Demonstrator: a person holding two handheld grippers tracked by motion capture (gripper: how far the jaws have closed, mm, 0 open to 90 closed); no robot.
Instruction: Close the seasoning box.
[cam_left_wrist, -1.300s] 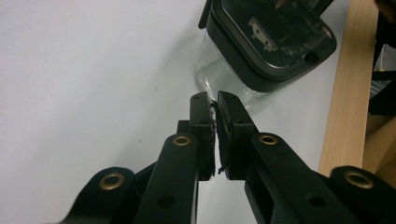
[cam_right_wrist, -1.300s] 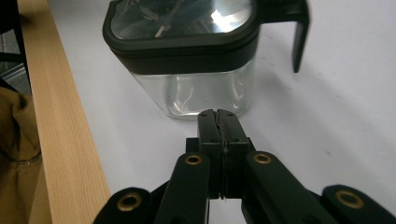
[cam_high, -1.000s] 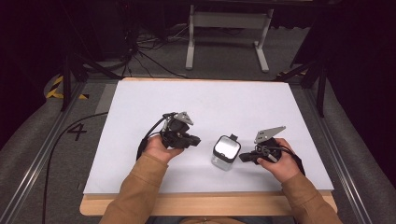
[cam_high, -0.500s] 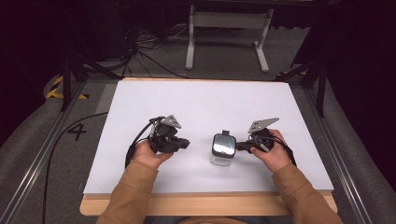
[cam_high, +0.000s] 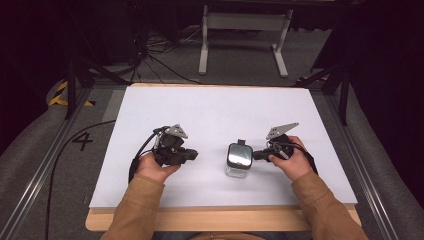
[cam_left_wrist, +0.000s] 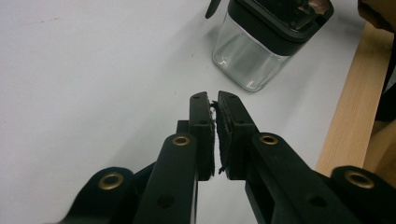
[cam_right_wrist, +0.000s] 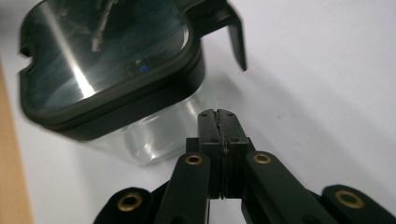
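Clear square jar (cam_high: 239, 161) with black glossy lid stands just beyond the right gripper (cam_high: 260, 155); contents unclear; both grippers pressed together, left gripper (cam_high: 192, 154) apart.

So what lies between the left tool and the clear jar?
Nothing: in the high view, bare white table separates the left tool from the clear jar; the left gripper view shows the same.

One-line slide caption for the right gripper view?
Shut right claw beside a clear container with a black lid.

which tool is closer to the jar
The right tool: its tip sits right beside the jar, while the left tool is set apart from it by bare table.
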